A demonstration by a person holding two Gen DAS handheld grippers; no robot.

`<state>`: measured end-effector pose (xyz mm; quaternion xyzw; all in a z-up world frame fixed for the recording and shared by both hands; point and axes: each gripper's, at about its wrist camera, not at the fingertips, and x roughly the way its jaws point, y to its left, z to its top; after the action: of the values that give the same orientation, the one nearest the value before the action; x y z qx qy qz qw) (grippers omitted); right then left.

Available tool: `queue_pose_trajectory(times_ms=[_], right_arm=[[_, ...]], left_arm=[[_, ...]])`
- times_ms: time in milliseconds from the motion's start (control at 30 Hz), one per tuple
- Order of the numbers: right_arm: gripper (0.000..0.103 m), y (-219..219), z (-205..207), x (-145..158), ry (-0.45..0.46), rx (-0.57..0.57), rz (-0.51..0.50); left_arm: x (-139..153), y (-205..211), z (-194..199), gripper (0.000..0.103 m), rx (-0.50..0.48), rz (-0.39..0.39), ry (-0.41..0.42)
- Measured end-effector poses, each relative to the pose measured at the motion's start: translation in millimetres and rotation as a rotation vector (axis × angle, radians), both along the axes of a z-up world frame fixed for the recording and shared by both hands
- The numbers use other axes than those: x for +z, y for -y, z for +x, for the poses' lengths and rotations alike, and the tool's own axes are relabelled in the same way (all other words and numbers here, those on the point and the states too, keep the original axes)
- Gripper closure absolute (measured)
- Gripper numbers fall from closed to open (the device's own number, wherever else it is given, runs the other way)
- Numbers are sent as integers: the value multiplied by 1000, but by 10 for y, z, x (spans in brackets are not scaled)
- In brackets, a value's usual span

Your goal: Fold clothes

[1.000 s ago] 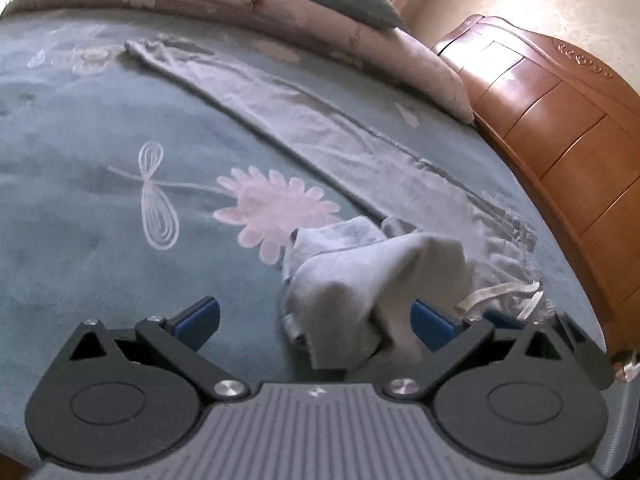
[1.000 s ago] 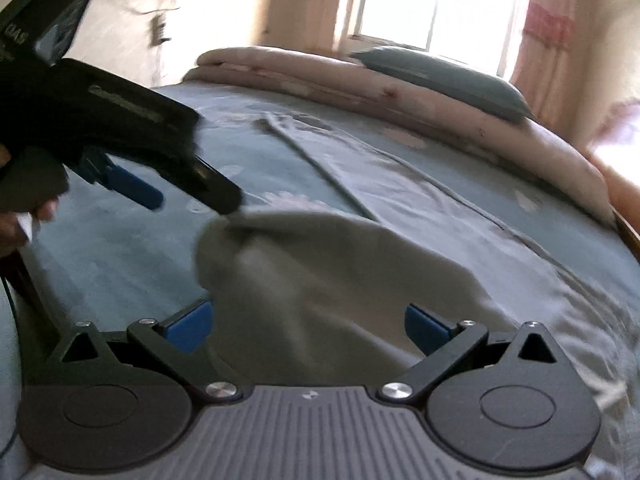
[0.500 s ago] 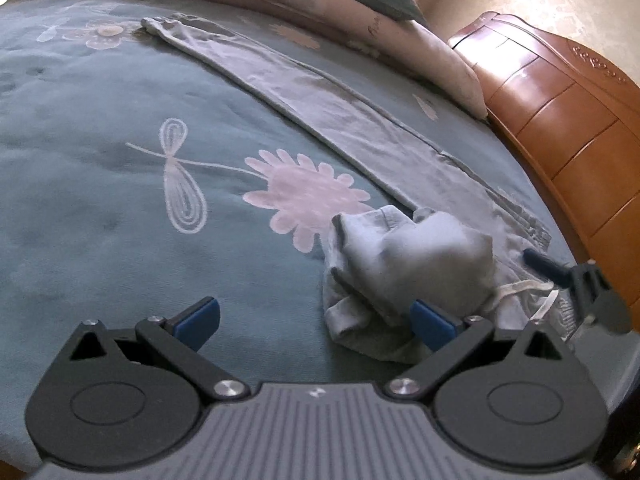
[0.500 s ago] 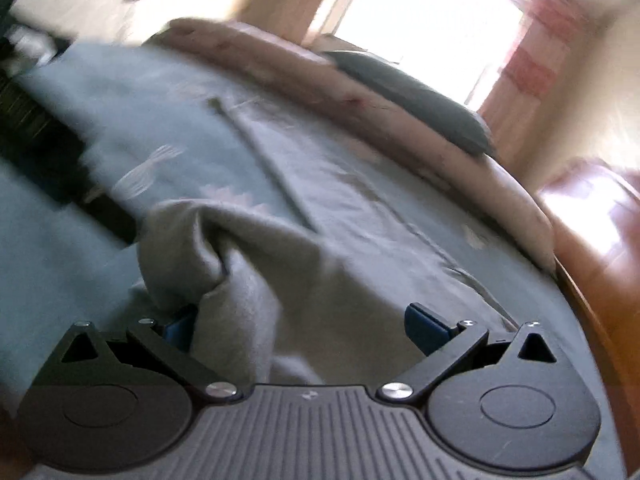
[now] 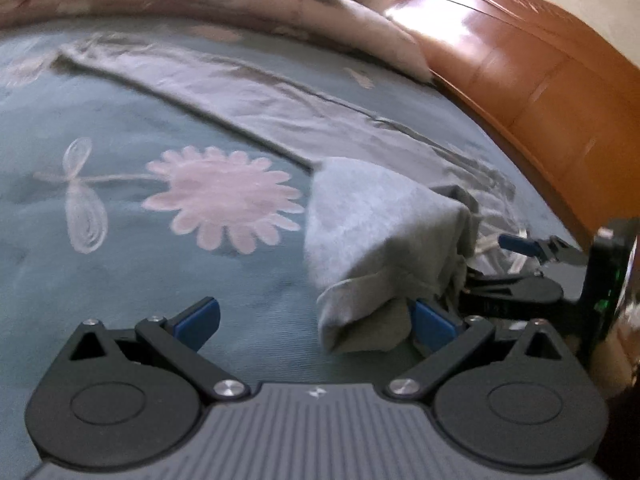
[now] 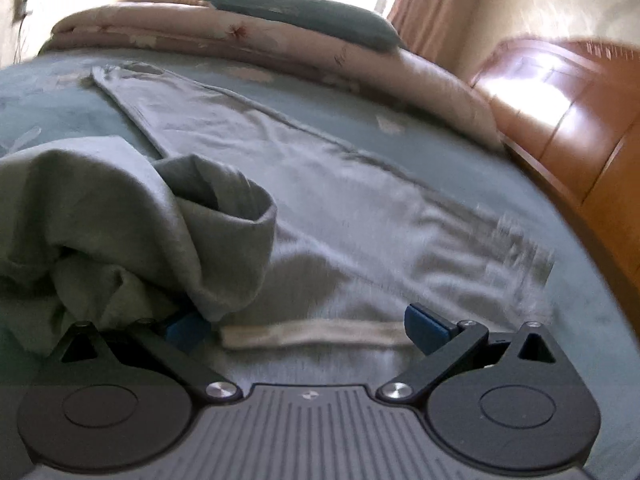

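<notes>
Each gripper, left gripper (image 5: pixel 314 318) and right gripper (image 6: pixel 308 328), has black linkage arms ending in blue pads (image 5: pixel 198 316), silver screws (image 5: pixel 228 387) at the pivots, round black discs either side, and a ribbed grey body (image 6: pixel 308 432) bearing a small white logo.

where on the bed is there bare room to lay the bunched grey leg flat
Free: the teal bedspread around the pink flower, left of the bunched leg. Crowded: the right, where the flat leg, drawstring and right claw meet.
</notes>
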<state>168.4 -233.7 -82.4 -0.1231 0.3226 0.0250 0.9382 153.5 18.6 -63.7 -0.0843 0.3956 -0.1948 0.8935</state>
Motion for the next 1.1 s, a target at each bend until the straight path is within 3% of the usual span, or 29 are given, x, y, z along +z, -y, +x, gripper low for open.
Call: queue_pose_trajectory(times_ms=[67, 167, 233, 333, 400, 500, 633, 767, 933, 1100], right_arm=[[0, 56, -5, -36, -2, -2, 34], [0, 138, -33, -87, -4, -5, 73], [0, 205, -9, -103, -6, -9, 104], [0, 320, -11, -68, 19, 6, 172], [0, 387, -53, -54, 57, 36, 213], [0, 485, -78, -53, 89, 48, 273], [0, 577, -39, -84, 84, 21, 295], [0, 599, -78, -43, 141, 20, 246], [0, 573, -165, 1, 189, 36, 192], [0, 610, -192, 31, 204, 29, 200]], left_arm=[[-46, 120, -1, 8, -27, 58, 52], [-148, 304, 40, 30, -86, 164, 82], [-210, 382, 34, 34, -123, 226, 116], [-235, 403, 41, 48, -139, 266, 142], [-211, 395, 70, 75, -130, 274, 143], [-134, 424, 109, 92, -100, 329, 139], [96, 431, 79, 98, -68, 395, 180], [380, 365, 90, 99, 2, 467, 227], [732, 241, 109, 99, 119, 587, 293], [1006, 3, 100, 99, 247, 678, 309]])
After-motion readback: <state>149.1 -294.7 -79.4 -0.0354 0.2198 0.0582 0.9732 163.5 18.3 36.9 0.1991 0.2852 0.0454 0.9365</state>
